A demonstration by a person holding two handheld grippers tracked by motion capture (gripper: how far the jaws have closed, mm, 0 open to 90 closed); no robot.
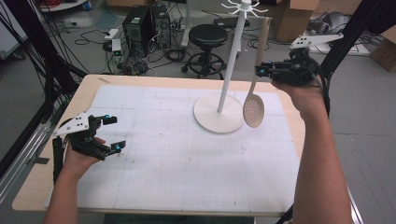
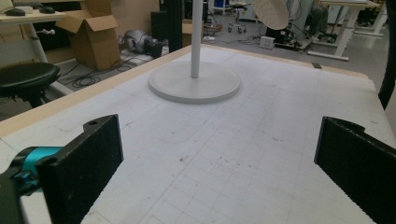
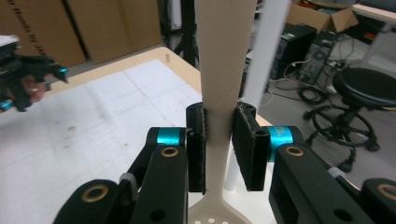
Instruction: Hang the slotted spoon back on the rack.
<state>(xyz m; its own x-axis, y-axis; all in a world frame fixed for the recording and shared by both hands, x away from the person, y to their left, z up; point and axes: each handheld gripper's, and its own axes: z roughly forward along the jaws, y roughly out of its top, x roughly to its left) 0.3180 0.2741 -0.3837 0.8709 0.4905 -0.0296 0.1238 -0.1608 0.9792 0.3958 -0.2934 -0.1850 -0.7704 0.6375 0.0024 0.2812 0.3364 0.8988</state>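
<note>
Right gripper (image 3: pixel 219 140) clamped on the slotted spoon's (image 1: pixel 254 109) handle, beside the white stand (image 1: pixel 219 114). Left gripper (image 1: pixel 109 135) gaped wide, holding nothing, over the gridded table (image 1: pixel 187 163). Beyond, stool (image 1: pixel 208 35) and cartons.

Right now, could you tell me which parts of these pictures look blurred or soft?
Right gripper view: the white stand pole is smeared, while the slotted spoon handle between the right gripper pads stays fairly sharp. Left gripper view: the left gripper jaws look soft; the table grid is clearer. High view: evenly lit, slightly grainy.

Matt beige plastic skimmer (image 1: pixel 254 111); white stand (image 1: pixel 218 113) on wooden table (image 1: pixel 42 173).
</note>
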